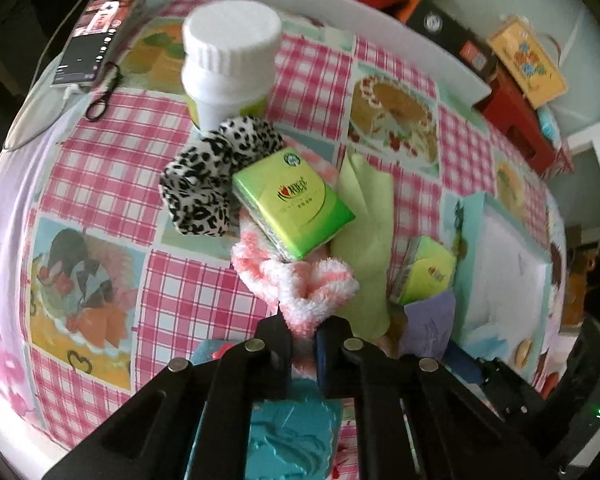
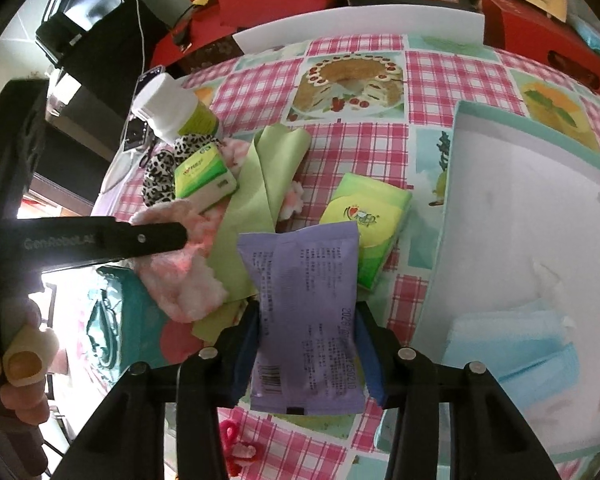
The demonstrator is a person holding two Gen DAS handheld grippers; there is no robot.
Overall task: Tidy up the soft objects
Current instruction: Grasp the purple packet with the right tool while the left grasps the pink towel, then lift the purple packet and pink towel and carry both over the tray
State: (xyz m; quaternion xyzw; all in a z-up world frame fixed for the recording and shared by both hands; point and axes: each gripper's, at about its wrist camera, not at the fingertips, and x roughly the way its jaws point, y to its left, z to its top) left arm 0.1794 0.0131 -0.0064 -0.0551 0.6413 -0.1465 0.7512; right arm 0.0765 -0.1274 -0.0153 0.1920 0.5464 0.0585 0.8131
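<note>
A shallow white box with a teal rim [image 2: 540, 208] sits on the counter [image 2: 432, 76] at the right, and a small stack of pale blue face masks [image 2: 512, 340] lies in its near corner; the rest of its floor is bare. Its far and right edges are cut off by the frame.

The left gripper [image 1: 303, 334] has its jaws pinched nearly together on the fluffy pink-and-white scrunchie [image 1: 300, 284], which is gripped at its near edge. A green rectangular tissue pack [image 1: 294, 204] rests tilted on top of that scrunchie, beside a black-and-white leopard-print scrunchie [image 1: 208, 176] and a white plastic bottle with a ribbed cap [image 1: 230, 56]. A pale green cloth [image 1: 366, 216] lies partly under the pile.

The right gripper [image 2: 306, 344] holds a lilac plastic sachet with printed text [image 2: 304, 316], its jaws about half open and pressing on both sides of the sachet. A second green tissue pack [image 2: 370, 220] lies just behind the sachet, partly covered by it.

A teal embossed object [image 1: 288, 440] under the left gripper is mostly hidden, and I cannot tell what it is. A phone [image 1: 104, 24] lies at the far left edge of the counter.
</note>
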